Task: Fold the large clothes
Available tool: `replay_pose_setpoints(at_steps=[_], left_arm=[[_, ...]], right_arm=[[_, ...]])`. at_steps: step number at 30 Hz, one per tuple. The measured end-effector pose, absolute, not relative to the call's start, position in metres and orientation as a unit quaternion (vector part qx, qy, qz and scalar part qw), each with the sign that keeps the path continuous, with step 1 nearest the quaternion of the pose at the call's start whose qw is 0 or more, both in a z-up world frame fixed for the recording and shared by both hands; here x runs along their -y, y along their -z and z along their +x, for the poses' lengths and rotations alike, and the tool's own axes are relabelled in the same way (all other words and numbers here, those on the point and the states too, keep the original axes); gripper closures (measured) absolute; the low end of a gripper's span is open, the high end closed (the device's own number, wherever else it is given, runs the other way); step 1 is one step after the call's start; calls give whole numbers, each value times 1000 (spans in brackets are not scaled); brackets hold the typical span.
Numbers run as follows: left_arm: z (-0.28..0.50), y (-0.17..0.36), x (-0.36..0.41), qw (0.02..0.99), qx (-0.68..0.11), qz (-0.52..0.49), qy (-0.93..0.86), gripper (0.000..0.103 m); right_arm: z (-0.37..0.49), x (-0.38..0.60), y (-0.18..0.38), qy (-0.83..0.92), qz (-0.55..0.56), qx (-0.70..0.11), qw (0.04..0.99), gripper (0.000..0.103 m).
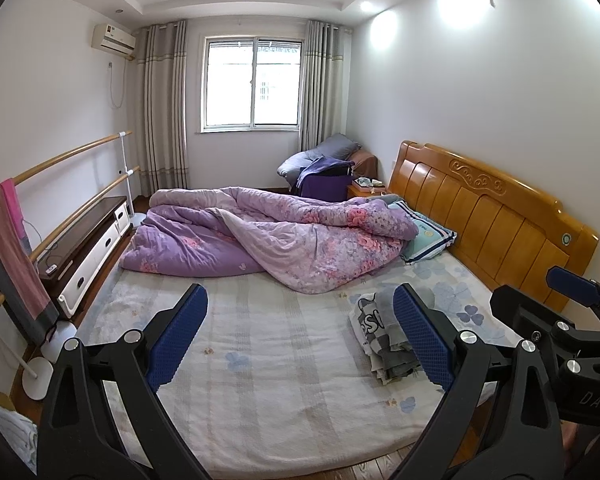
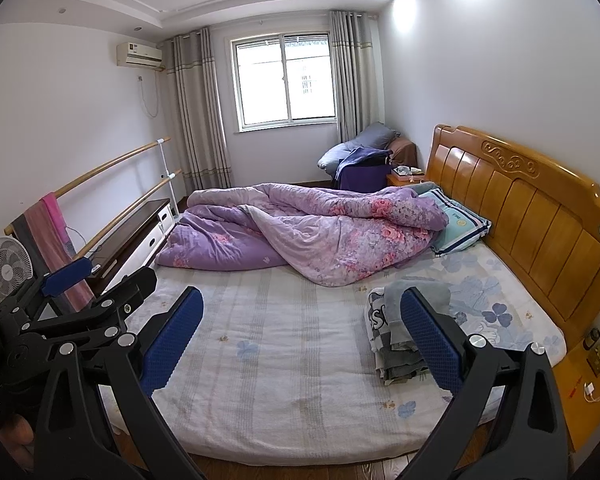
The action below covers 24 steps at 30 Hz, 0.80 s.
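A folded pile of grey and white clothes (image 1: pixel 380 332) lies on the right side of the bed (image 1: pixel 268 344); it also shows in the right wrist view (image 2: pixel 392 332). My left gripper (image 1: pixel 300 320) is open and empty, held above the bed's near edge. My right gripper (image 2: pixel 302 324) is open and empty beside it, and shows at the right of the left wrist view (image 1: pixel 572 292). The left gripper shows at the left of the right wrist view (image 2: pixel 66 272). Each view's right finger partly hides the pile.
A crumpled purple floral quilt (image 1: pixel 276 240) lies across the far half of the bed. A striped pillow (image 1: pixel 428 236) rests by the wooden headboard (image 1: pixel 496 216). A low TV cabinet (image 1: pixel 88 248), wooden rails with a pink towel (image 1: pixel 12 236) and a fan (image 2: pixel 8 268) stand on the left.
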<state>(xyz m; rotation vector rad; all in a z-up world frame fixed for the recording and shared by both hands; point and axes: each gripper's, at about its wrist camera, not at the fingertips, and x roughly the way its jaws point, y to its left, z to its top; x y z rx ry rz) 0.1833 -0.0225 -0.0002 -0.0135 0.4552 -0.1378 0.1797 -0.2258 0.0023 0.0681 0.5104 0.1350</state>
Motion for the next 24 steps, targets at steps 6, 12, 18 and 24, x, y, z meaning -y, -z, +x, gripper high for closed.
replay_pose_setpoints(at_steps=[6, 12, 18, 24], left_arm=[[183, 1, 30, 972, -227, -9, 61, 8], [183, 3, 38, 972, -229, -9, 54, 8], [185, 5, 45, 971, -234, -10, 48, 8], [190, 9, 49, 970, -240, -5, 46, 8]], right_arm=[[179, 230, -3, -73, 33, -253, 964, 8], [182, 240, -1, -80, 36, -257, 962, 8], [182, 243, 3, -87, 36, -261, 961, 8], [185, 243, 7, -87, 42, -269, 958, 8]])
